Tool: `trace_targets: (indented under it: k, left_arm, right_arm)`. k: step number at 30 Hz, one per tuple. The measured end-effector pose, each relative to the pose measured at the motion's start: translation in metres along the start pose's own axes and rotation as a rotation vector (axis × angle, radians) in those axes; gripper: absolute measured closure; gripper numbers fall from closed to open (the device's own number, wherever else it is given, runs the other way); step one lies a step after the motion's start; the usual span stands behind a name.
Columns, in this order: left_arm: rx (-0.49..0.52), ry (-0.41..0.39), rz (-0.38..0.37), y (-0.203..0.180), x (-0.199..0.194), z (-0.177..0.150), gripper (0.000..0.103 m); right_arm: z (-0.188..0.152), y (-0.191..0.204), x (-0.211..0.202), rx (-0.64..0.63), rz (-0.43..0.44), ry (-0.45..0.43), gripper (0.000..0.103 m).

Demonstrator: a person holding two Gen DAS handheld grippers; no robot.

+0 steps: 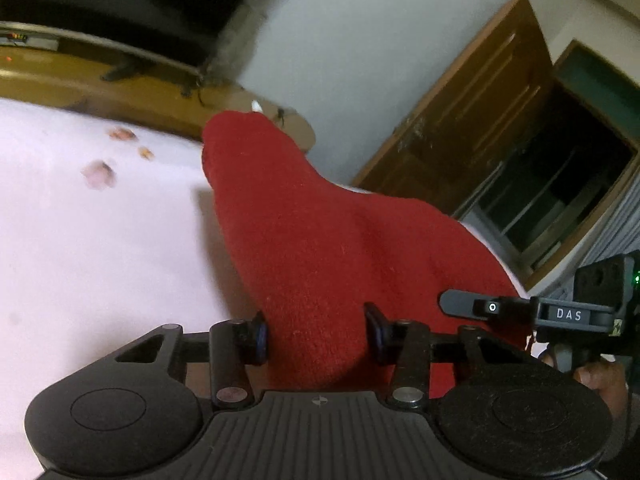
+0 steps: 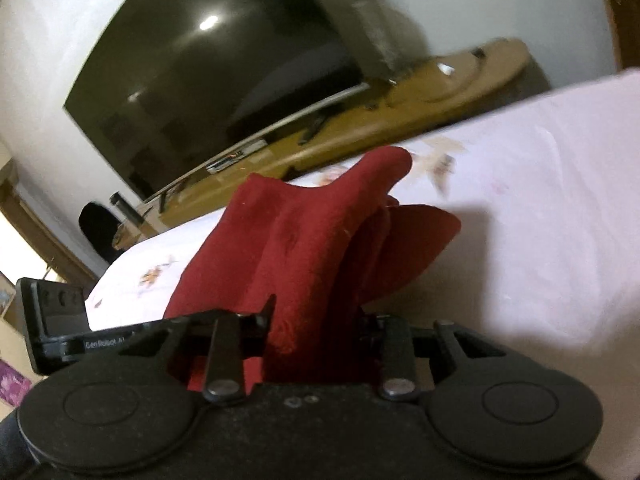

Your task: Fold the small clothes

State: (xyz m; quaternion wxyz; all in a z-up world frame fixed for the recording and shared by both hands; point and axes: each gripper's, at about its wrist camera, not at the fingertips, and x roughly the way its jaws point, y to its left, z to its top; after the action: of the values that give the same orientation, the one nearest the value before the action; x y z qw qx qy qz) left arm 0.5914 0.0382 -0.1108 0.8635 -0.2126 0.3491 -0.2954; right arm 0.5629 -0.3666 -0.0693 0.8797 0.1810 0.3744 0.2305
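A small red fleece garment (image 1: 320,232) is held up over a white bed sheet (image 1: 100,240). My left gripper (image 1: 316,334) is shut on one edge of it; the cloth runs forward from between the two fingers. My right gripper (image 2: 316,320) is shut on another part of the red garment (image 2: 296,248), which bunches and folds in front of it, with a flap hanging to the right. The right gripper's body (image 1: 560,316) shows at the right of the left wrist view, beside the cloth. The left gripper's body (image 2: 60,328) shows at the left of the right wrist view.
The sheet (image 2: 540,220) has small floral prints. Beyond the bed stand a low yellow-brown TV unit (image 2: 360,132) and a large dark television (image 2: 208,80) against a white wall. A brown wooden door (image 1: 472,112) and a dark window (image 1: 560,184) are at the right.
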Motion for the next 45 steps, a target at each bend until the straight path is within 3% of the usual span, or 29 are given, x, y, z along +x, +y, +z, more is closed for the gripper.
trace_targets:
  k: [5, 11, 18, 19, 20, 23, 25, 28, 30, 32, 34, 38, 40, 42, 43, 45]
  left_arm:
    - [0.028, -0.026, 0.065, 0.029, -0.072, 0.016, 0.058]
    - [0.017, -0.024, 0.164, 0.086, -0.16, 0.018, 0.058]
    - [-0.108, 0.002, 0.243, 0.181, -0.223, -0.008, 0.058]
    - [-0.136, 0.024, 0.255, 0.195, -0.224, -0.014, 0.056]
    - [-0.16, 0.044, 0.268, 0.207, -0.222, -0.02, 0.044]
    - [-0.277, -0.034, 0.191, 0.232, -0.23, -0.039, 0.037]
    - [-0.267, -0.058, 0.222, 0.225, -0.236, -0.042, 0.035]
    - [-0.164, -0.138, 0.341, 0.202, -0.263, -0.042, 0.034]
    - [-0.089, -0.215, 0.384, 0.183, -0.281, -0.04, 0.034]
    - [-0.057, -0.262, 0.349, 0.174, -0.289, -0.033, 0.034]
    - [0.006, -0.239, 0.301, 0.162, -0.278, -0.028, 0.034]
    - [0.007, -0.117, 0.322, 0.167, -0.236, -0.031, 0.034]
    - [0.014, -0.128, 0.339, 0.169, -0.234, -0.034, 0.034]
    - [-0.018, -0.149, 0.338, 0.161, -0.247, -0.034, 0.034]
    - [-0.017, -0.166, 0.337, 0.154, -0.259, -0.037, 0.034]
    - [-0.006, -0.211, 0.364, 0.138, -0.283, -0.049, 0.034]
  right_arm:
    - [0.002, 0.068, 0.021, -0.038, 0.046, 0.006, 0.072]
    - [-0.015, 0.14, 0.074, -0.011, 0.148, 0.035, 0.071]
    - [-0.05, 0.2, 0.152, 0.069, 0.253, 0.12, 0.071]
    - [-0.056, 0.205, 0.165, 0.072, 0.253, 0.134, 0.071]
    - [-0.063, 0.209, 0.177, 0.072, 0.24, 0.154, 0.07]
    - [-0.084, 0.197, 0.207, 0.096, 0.122, 0.186, 0.061]
    - [-0.088, 0.182, 0.203, 0.161, 0.157, 0.155, 0.061]
    - [-0.081, 0.186, 0.178, 0.106, 0.056, 0.105, 0.057]
    - [-0.075, 0.198, 0.152, 0.035, 0.026, 0.043, 0.072]
    - [-0.07, 0.216, 0.135, -0.05, 0.046, 0.008, 0.073]
    - [-0.07, 0.234, 0.131, -0.145, 0.056, 0.003, 0.073]
    - [-0.083, 0.255, 0.16, -0.265, -0.018, 0.09, 0.074]
    - [-0.094, 0.261, 0.184, -0.313, -0.112, 0.163, 0.077]
    - [-0.096, 0.259, 0.181, -0.313, -0.11, 0.158, 0.077]
    - [-0.092, 0.262, 0.173, -0.299, -0.116, 0.153, 0.075]
    - [-0.092, 0.263, 0.145, -0.293, -0.087, 0.098, 0.061]
